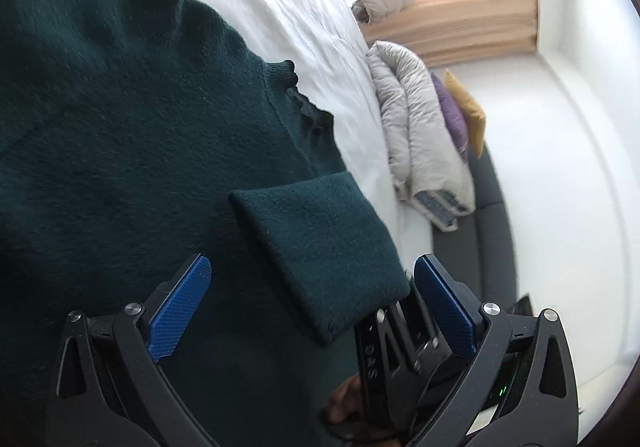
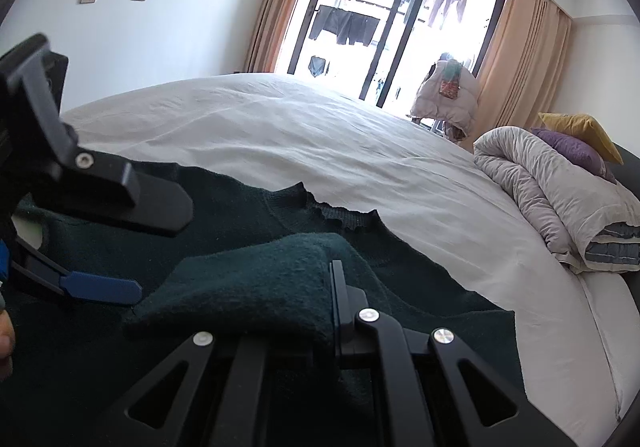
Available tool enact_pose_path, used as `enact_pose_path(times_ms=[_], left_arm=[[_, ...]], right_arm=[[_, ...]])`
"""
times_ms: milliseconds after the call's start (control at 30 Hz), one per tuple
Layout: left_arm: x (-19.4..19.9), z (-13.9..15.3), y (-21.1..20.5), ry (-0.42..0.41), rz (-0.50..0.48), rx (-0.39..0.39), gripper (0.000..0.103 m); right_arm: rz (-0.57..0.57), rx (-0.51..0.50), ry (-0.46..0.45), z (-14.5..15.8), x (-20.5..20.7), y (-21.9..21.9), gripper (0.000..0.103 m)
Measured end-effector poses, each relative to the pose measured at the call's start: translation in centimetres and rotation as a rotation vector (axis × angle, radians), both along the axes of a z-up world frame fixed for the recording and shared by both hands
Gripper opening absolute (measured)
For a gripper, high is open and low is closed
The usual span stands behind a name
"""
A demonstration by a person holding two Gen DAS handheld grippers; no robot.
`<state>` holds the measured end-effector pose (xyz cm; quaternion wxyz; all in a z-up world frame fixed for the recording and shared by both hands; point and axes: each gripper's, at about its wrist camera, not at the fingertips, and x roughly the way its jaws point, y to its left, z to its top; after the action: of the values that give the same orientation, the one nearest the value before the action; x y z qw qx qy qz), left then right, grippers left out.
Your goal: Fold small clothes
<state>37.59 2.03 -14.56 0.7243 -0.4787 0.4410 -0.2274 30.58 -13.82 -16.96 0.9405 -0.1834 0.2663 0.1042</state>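
Observation:
A dark green knitted sweater (image 1: 120,135) lies spread on the white bed (image 1: 280,7), its ribbed collar (image 2: 340,221) toward the window. My right gripper (image 2: 333,279) is shut on the sweater's sleeve (image 2: 256,287), which is lifted and folded over the sweater's body. The sleeve's cuff end (image 1: 320,247) hangs between the blue pads (image 1: 180,311) of my left gripper (image 1: 312,287), which is open and not touching it. In the left wrist view the right gripper (image 1: 400,343) sits under the cuff with a hand behind it. The right wrist view shows the left gripper (image 2: 160,247) open at the left.
A rolled grey duvet (image 2: 560,199) with purple and yellow cushions (image 2: 576,139) lies at the bed's head, on the right. A pale padded jacket (image 2: 444,95) hangs by the glass balcony door (image 2: 384,27). White sheet (image 2: 320,135) stretches beyond the sweater.

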Motion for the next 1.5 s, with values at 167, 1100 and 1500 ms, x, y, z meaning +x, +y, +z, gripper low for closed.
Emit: enact_pose_path(times_ms=[167,1100,1500], left_arm=[[0.8,-0.8,-0.2,-0.006,0.029,-0.1,0.103],[4.2,-0.1,2.2,-0.07,0.011,-0.003,0.007],[4.8,1.3,7.0,-0.132,0.073,0.238,0.007]], right_arm=[[0.001,0.023,0.008,0.2,0.0,0.2,0.007],[-0.023,0.248,0.166,0.1,-1.2,-2.4,0.073],[-0.313,1.284,0.639,-8.1,0.9,-16.6,0.061]])
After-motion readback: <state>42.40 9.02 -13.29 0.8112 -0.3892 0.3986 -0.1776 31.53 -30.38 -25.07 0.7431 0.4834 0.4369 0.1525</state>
